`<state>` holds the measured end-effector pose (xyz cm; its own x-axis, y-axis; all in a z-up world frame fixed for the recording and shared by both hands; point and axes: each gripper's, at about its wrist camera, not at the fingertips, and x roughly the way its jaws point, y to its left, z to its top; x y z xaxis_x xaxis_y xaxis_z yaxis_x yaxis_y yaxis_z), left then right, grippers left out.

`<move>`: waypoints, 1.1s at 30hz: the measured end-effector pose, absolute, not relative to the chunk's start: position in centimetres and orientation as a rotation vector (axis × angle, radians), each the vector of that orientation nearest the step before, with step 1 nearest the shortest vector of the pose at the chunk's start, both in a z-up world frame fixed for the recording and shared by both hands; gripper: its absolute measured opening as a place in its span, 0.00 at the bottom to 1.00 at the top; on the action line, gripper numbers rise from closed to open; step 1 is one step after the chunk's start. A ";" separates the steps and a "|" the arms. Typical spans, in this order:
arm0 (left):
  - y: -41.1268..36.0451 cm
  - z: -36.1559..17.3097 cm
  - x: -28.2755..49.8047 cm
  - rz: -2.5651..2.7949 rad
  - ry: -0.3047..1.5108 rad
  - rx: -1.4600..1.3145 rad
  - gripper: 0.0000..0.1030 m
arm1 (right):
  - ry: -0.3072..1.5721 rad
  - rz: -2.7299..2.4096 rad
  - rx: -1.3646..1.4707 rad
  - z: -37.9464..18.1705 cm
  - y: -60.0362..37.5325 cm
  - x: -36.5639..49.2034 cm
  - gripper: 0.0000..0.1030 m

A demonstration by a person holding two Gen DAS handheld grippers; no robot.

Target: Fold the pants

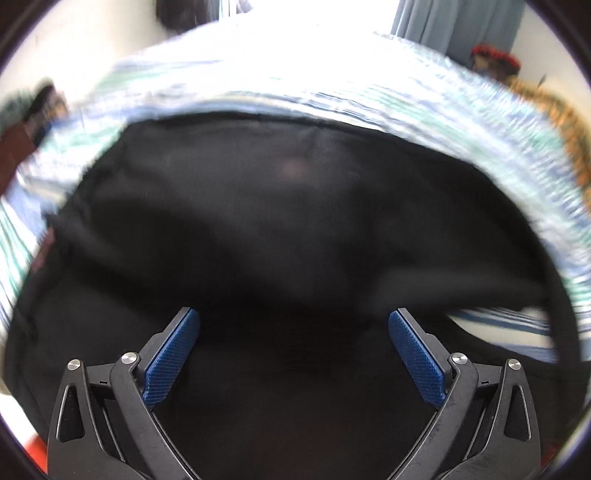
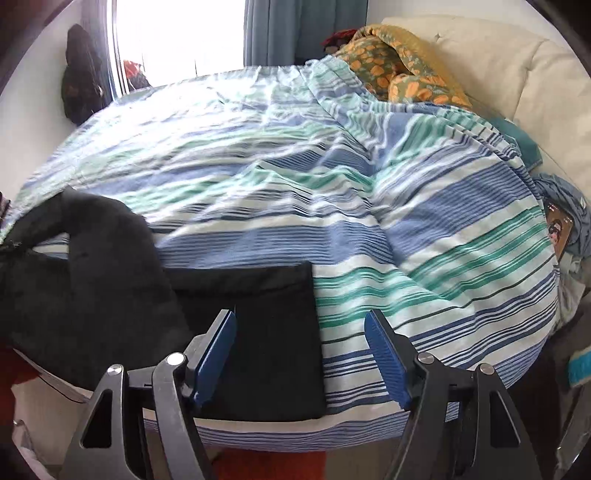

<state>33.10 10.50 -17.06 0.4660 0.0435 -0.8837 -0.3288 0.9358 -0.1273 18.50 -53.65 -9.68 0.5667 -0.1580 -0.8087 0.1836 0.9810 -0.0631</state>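
My left tongs (image 1: 293, 354) stand wide apart, blue pads (image 1: 171, 360) clear of any cloth, pointed steeply down over the black pants (image 1: 280, 221). The pants fill most of this view; the picture is blurred. My right tongs (image 2: 300, 356) are also spread, nothing between the pads. Below them one flat leg end of the pants (image 2: 273, 332) lies on the bed near its front edge, its right edge straight against the striped bedcover (image 2: 424, 258). To the left the rest of the pants (image 2: 92, 266) sits bunched and raised. Farther back: an orange flowered blanket (image 2: 399, 70), a cream headboard (image 2: 517, 66), blue curtains (image 2: 295, 29).
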 end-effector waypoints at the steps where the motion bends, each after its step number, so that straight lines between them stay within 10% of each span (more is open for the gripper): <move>1: 10.9 -16.8 32.1 0.219 1.066 -0.320 0.99 | 0.927 -0.158 0.049 -9.6 -51.8 18.4 0.73; 14: 17.5 -19.6 23.0 0.396 0.964 -0.123 0.99 | 1.016 0.097 0.262 -19.9 -32.9 21.5 0.78; 33: 17.1 -19.8 23.4 0.457 0.960 -0.133 0.99 | 0.574 -0.272 1.244 -20.9 -44.7 13.5 0.81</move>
